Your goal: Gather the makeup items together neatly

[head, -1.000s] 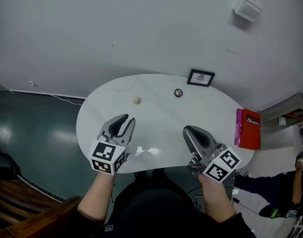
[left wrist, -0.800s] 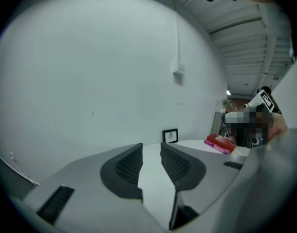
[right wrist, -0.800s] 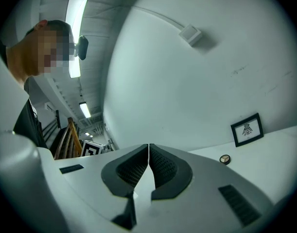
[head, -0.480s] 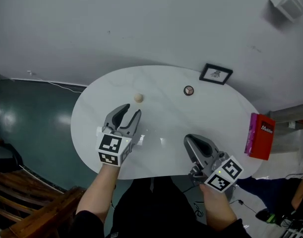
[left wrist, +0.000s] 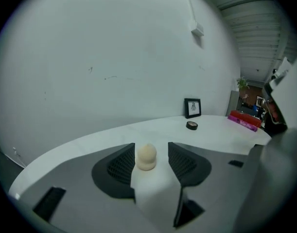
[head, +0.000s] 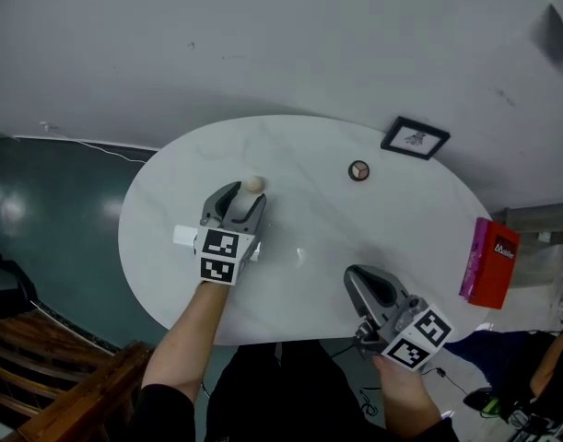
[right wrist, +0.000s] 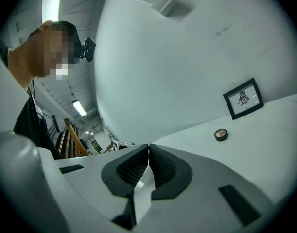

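Since 1 s back the L tool [head: 245,197] has gone from the near edge of the surface [head: 299,150] out to the sponge [head: 253,184], which hasn't shifted. R tool [head: 362,282] has kept by the near edge, right side.

L jaws have just been opening & now stand wide apart. Sponge is beige, egg-shaped, upright, and sits on the surface btw the two jaw tips. L tool's own view shows it a bit nearer the left-hand pad, w/ neither pad pressing it. R jaws are together, pads touching, nothing btw them. R tool is well apart from the sponge.

Compact [head: 358,170] is small & round, w/ three shades showing. It lies further back, well right of the sponge, near the frame [head: 416,138] standing at the far edge by the wall [head: 263,44]. Red box [head: 491,263] is at the right end; can't tell if it rests on the surface.

Surface is white, oval, faintly marbled. Wall is plain pale grey. Floor [head: 41,238] is dark teal & glossy, w/ a thin cable [head: 87,144] along the wall foot. Wooden rail [head: 51,376] shows bottom left.
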Motion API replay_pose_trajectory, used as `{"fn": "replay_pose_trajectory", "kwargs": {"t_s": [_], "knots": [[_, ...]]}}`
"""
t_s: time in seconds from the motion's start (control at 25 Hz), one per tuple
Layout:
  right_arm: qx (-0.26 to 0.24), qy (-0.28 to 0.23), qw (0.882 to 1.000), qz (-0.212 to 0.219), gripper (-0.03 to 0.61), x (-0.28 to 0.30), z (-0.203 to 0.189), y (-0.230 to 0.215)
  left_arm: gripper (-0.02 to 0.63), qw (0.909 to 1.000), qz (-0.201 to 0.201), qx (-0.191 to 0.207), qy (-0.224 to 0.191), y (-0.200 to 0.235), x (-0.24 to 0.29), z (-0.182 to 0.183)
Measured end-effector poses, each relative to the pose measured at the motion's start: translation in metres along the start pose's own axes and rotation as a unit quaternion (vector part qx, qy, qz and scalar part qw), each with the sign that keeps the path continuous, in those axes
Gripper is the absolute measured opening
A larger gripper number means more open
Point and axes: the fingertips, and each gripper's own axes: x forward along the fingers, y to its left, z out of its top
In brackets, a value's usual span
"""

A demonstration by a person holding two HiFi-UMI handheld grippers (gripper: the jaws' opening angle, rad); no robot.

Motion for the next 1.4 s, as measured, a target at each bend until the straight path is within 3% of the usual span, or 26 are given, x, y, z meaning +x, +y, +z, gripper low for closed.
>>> {"fn": "replay_pose_trajectory", "kwargs": {"t_s": [0.28,0.44,0.92,1.08,1.4], "knots": [[0.014,-0.001,1.000,-0.017,0.035,-0.005,-0.001,-0.013,0.214,0.9994,0.007,-0.007,0.034,0.008,0.028,-0.014],[0.016,-0.010,1.000,-0.023,0.035,-0.009,0.005,-0.016,0.150,0.9993,0.011,-0.002,0.037,0.009,0.031,-0.012],[-0.004,-0.027,1.000,-0.013,0.035,-0.017,0.023,0.018,0.146,0.9996,-0.017,0.018,0.015,-0.031,-0.020,0.008],[-0.008,-0.024,1.000,-0.003,0.035,-0.016,0.018,0.032,0.146,0.9993,-0.017,0.027,0.018,-0.044,-0.042,-0.009],[-0.033,0.003,0.999,-0.010,0.035,-0.018,-0.005,0.045,0.146,0.9995,-0.013,0.009,0.028,-0.049,-0.061,-0.052]]}}
